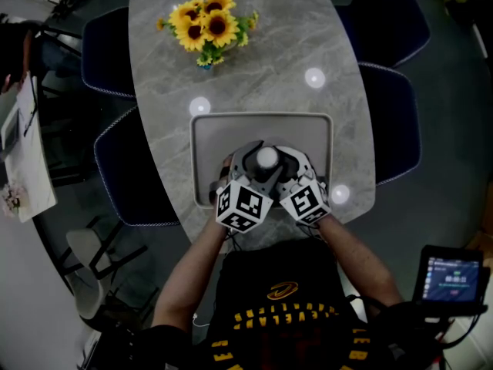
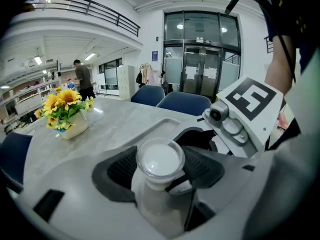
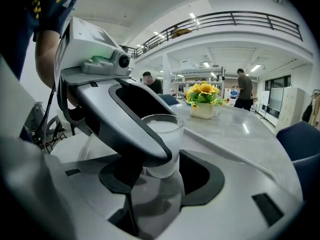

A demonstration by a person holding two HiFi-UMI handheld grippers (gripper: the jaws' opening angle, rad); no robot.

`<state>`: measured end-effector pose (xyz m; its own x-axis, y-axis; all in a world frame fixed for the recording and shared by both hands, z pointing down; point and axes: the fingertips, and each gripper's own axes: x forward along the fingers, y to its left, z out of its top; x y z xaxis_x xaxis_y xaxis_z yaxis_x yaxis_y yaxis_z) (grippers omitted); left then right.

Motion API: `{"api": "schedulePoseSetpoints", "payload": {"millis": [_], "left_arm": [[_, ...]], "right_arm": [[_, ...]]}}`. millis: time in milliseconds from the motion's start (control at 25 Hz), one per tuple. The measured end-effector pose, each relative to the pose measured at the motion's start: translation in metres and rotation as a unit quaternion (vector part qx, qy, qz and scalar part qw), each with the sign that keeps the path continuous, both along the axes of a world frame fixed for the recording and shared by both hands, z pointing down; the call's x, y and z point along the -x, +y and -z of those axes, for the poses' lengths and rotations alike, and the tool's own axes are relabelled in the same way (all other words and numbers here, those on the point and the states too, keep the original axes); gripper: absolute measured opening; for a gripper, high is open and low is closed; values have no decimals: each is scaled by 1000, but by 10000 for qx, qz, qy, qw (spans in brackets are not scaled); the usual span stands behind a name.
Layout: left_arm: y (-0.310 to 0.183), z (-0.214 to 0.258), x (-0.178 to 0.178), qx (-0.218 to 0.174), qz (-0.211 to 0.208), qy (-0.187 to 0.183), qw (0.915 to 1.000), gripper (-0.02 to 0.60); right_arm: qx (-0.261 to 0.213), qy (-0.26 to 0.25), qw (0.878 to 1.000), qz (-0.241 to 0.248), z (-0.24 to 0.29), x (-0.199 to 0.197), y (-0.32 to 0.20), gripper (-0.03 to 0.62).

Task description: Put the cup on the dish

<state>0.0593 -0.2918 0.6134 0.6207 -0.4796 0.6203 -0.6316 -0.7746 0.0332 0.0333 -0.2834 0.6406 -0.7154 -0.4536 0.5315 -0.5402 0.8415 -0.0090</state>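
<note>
The cup (image 2: 160, 160), clear with something white inside, stands upright between the dark pads of the left gripper (image 2: 160, 171). The jaws are drawn in to the width of the cup, with a pad against each side of it just under the rim. The right gripper (image 3: 160, 176) comes in from the opposite side. Its jaws are closed to the same narrow gap, and the cup's lower part sits between its pads, so both grippers seem to have hold of it at once. Part of the left gripper's body crosses in front of the right jaws.

In the head view, both sets of jaws meet over the near half of the dish (image 1: 202, 129), a shallow grey tray on the stone table (image 1: 285, 37). The far rim of the dish runs ahead of the jaws. The pot of sunflowers (image 1: 206, 23) stands well beyond them. No view shows whether the base of the cup touches the dish floor.

The step in hand looks like the set-down. It should go best if the cup stays level and comes straight down until the base rests flat. One pair of jaws should then open before the other, and only a little. Each gripper can then draw back along its own line, away from the cup, so that no pad catches the rim and tips it.
</note>
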Motion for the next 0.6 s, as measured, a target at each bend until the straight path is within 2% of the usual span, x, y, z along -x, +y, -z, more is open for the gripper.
{"api": "schedulePoseSetpoints", "payload": {"millis": [320, 600], "left_arm": [[-2, 2, 5, -92, 234, 62, 9997, 292], [-2, 0, 6, -72, 238, 117, 9996, 301]], "right_arm": [[-34, 122, 9999, -12, 1, -1, 0, 235], [-69, 111, 9999, -38, 0, -3, 0, 235]]}}
